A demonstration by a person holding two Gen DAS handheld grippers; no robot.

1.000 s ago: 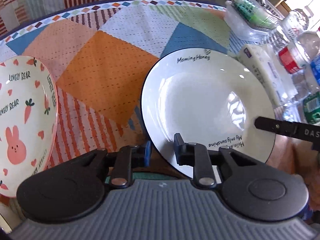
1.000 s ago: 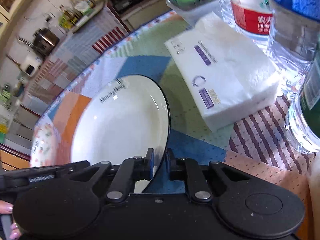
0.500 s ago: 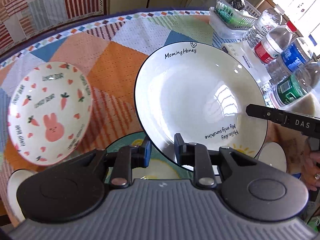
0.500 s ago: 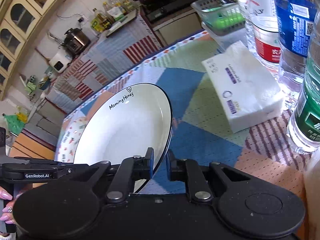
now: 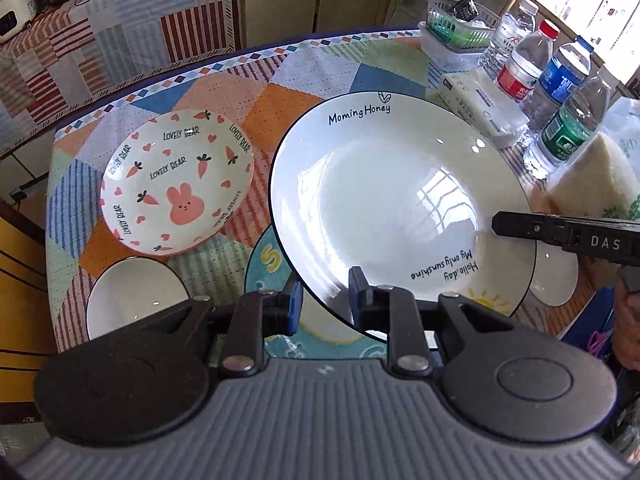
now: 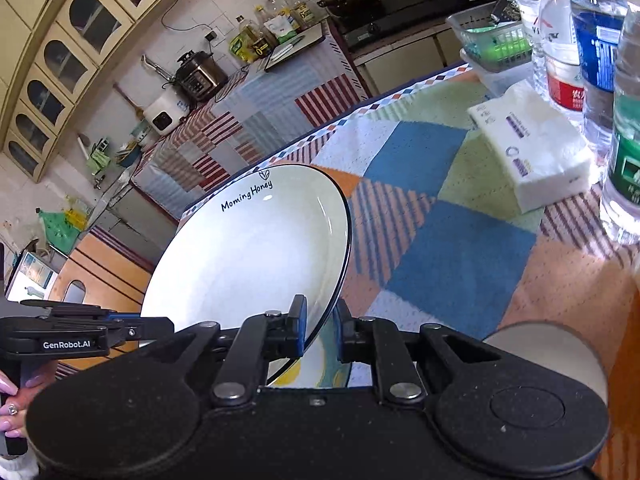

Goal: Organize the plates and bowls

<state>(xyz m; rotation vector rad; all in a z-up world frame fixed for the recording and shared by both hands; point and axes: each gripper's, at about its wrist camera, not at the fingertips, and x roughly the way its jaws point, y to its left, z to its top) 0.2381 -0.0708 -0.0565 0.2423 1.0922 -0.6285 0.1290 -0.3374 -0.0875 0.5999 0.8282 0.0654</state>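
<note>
You are working in bright daylight that comes from the window (image 5: pixel 588 4) at the upper right of your left wrist view, where the panes are blown out to white. That window shows as a glare patch on the white plate (image 5: pixel 400 200). Both views are sharp at the centre, though the fisheye bends the cabinets (image 6: pixel 60 60) and table edge, and the corners go dark.

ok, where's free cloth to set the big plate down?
Free: far cloth between the bunny plate and the tissue pack. Crowded: bottles and basket far right; bowl and cartoon plate on the near side.
</note>
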